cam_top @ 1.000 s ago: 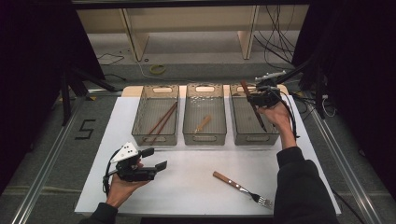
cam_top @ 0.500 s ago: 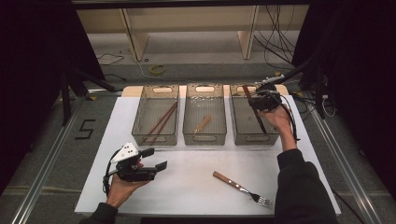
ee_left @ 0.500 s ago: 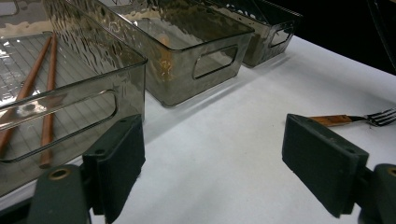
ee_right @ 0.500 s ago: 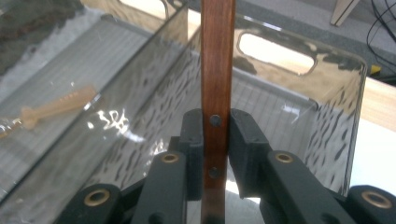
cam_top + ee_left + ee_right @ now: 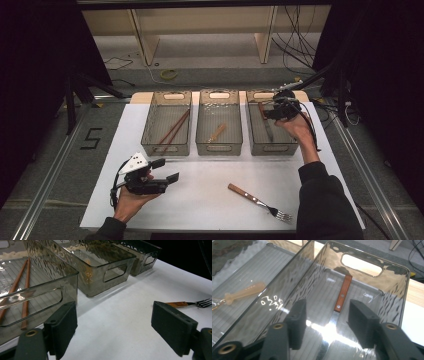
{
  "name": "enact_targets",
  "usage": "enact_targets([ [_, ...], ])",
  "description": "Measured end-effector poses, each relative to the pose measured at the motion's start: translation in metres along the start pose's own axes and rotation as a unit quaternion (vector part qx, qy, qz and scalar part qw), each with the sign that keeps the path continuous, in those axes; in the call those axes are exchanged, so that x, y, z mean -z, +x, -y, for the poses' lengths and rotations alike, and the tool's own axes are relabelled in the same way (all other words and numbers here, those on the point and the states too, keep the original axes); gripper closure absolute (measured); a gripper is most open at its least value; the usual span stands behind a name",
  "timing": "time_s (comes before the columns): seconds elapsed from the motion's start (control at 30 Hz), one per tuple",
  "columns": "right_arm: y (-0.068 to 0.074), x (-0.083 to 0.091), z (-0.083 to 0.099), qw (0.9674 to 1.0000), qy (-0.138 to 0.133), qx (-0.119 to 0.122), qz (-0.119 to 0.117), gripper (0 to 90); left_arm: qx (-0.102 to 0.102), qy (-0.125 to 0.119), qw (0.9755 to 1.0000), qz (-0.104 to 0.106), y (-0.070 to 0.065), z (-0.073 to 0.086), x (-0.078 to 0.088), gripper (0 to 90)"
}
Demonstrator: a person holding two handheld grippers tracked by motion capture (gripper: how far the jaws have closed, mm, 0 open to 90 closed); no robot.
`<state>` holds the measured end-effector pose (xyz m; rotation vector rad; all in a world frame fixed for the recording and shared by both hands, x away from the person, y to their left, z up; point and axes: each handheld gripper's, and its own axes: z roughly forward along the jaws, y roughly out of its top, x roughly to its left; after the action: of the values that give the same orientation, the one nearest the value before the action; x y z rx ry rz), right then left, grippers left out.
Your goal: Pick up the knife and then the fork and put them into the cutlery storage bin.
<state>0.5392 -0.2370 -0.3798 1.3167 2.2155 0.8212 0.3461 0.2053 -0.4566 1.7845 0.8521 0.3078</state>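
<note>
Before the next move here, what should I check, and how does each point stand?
1. Knife lies in the right bin, free of the right claw: ok; the jaws have just been opening.
2. Right claw out of the bin: not ok.
3. Left claw open, empty: ok.
4. Fork on the table, unobstructed: ok.
5. Which bin takes forks: cannot tell.

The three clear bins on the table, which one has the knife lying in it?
The rightmost bin, under the right gripper; the knife has a wooden handle. The left bin holds chopsticks.
</note>
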Motion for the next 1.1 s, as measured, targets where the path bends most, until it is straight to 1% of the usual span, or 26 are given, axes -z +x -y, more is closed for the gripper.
enact_targets([
  [0.07, 0.001, 0.0, 0.0, 1.0, 0.002, -0.004, -0.005, 41.9, 0.0, 0.0, 1.0, 0.0, 0.0, 0.0, 0.0, 20.3],
  [0.13, 0.003, 0.002, 0.0, 1.0, 0.0, -0.004, -0.006, 38.7, 0.001, 0.001, 1.0, 0.0, 0.0, 0.0, 0.0, 20.4],
  [0.2, 0.004, 0.005, -0.001, 0.9999, -0.002, -0.01, -0.011, 36.3, 0.0, 0.001, 1.0, 0.0, 0.0, 0.0, 0.0, 20.3],
  [0.33, 0.004, 0.012, 0.0, 0.9997, -0.006, -0.012, -0.02, 33.6, 0.001, 0.001, 1.0, 0.0, 0.0, 0.0, 0.0, 20.3],
  [0.4, 0.005, 0.017, 0.001, 0.9996, -0.006, -0.008, -0.025, 32.4, 0.0, 0.001, 1.0, 0.0, 0.0, 0.0, 0.0, 20.3],
  [0.5, 0.009, 0.025, 0.002, 0.9991, -0.012, -0.009, -0.039, 31.3, 0.001, 0.001, 1.0, 0.0, 0.0, 0.0, 0.0, 20.3],
  [0.63, 0.017, 0.038, 0.003, 0.9983, -0.024, 0.002, -0.054, 31.1, 0.0, 0.001, 1.0, 0.0, 0.0, 0.0, 0.0, 20.3],
  [0.7, 0.023, 0.043, 0.004, 0.9977, -0.027, 0.008, -0.062, 30.9, 0.001, 0.001, 1.0, 0.0, 0.0, 0.0, 0.0, 20.3],
  [0.87, 0.036, 0.055, 0.01, 0.9963, -0.033, 0.023, -0.075, 30.3, -0.002, 0.002, 1.0, 0.0, 0.0, 0.0, 0.0, 20.3],
  [1.1, 0.054, 0.065, 0.022, 0.994, -0.032, 0.043, -0.095, 30.4, -0.001, 0.003, 1.0, 0.0, 0.0, 0.0, 0.0, 20.3],
])
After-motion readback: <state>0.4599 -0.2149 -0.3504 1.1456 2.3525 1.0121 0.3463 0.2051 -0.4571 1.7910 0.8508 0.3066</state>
